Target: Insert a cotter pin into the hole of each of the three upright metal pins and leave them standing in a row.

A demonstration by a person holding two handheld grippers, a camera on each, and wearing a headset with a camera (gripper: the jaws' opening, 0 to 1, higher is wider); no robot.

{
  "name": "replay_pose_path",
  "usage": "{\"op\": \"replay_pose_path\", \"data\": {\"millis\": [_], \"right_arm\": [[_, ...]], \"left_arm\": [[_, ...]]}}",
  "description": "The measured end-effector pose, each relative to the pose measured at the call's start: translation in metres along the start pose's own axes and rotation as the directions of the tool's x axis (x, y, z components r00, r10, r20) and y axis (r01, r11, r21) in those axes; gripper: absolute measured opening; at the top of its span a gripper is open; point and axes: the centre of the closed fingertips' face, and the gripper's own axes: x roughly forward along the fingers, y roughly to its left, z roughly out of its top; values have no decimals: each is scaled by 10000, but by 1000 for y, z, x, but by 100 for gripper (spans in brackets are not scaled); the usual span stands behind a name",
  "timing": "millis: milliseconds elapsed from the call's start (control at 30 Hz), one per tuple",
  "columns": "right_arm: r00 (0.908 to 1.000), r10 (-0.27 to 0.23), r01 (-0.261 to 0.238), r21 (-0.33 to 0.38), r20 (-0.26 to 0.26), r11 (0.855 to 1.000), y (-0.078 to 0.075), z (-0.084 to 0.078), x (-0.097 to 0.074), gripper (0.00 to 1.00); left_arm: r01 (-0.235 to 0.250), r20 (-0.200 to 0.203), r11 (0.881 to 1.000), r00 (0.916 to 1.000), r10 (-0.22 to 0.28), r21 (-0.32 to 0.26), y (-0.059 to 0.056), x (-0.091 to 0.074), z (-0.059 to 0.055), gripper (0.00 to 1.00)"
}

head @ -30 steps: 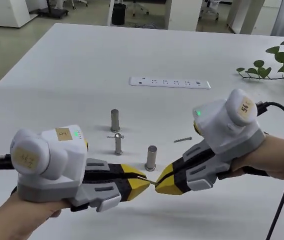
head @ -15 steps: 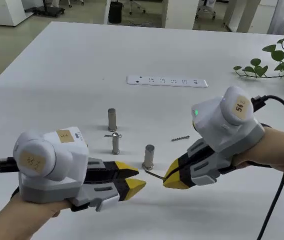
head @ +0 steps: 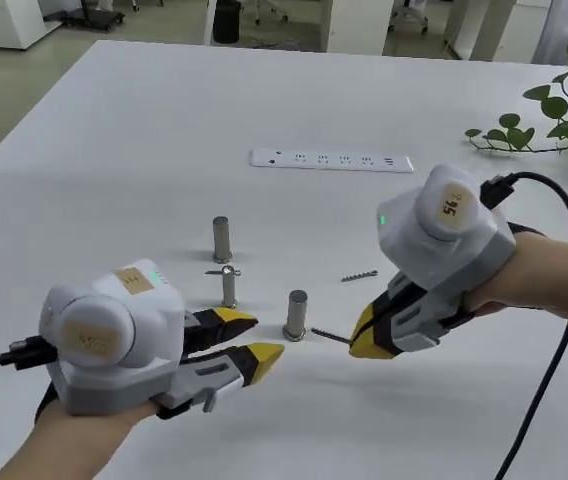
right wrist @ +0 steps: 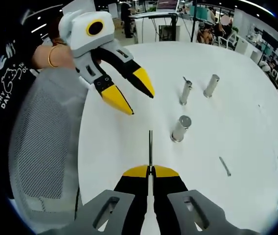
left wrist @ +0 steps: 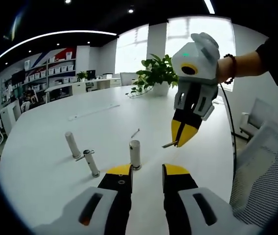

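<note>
In the right half of the head view, the right gripper (head: 368, 342) has its jaws pressed together on one end of a cotter pin (head: 329, 335). The rest of the pin sticks out level past the yellow tips toward the nearest metal pin (head: 296, 313), which stands upright at the centre of the frame. In the right gripper view the pin's free end stops short of that post, beside it and not touching. In the lower left of the head view, the left gripper (head: 260, 336) has its jaws spread with nothing between them, and their tips lie near the same post on its other side. Left of and above that post, the middle metal pin (head: 229, 287) stands upright with a second cotter pin (head: 222, 271) crosswise through its top. The far metal pin (head: 222, 238) stands bare just above it. A loose cotter pin (head: 361, 275) lies flat on the white worktop (head: 114, 150), above the right gripper's tips. A white power strip (head: 331, 160) lies higher in the frame, and a green plant (head: 554, 110) reaches in from the upper right corner.
</note>
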Motion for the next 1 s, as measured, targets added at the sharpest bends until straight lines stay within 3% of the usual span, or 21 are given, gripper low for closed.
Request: {"op": "replay_pose_path", "data": {"millis": [133,233,433,833,1000], "right_arm": [[9985,-89,91,45,-533,9999,-7,-8,3,0],[9931,-275,229,-413,-1139,9989,-16,-16,6,0],[9929,-260,221,-350,-1164,9991,-26,-16,8,0],[9889,-346,259,-617,-1444,9978,-36,-12,6,0],[9887,-348,251,-681,-1458,9974,-41,-10,7,0]], "left_arm": [[-252,-178,9996,9995,255,117,1,7,-4,24],[-275,-347,9996,9990,272,-91,2,13,-8,24],[-363,-559,9993,9978,362,-7,0,21,-10,23],[-1145,-964,9933,9890,1123,-184,19,46,-17,24],[-1186,-994,9925,9884,1150,-305,21,57,-18,24]]}}
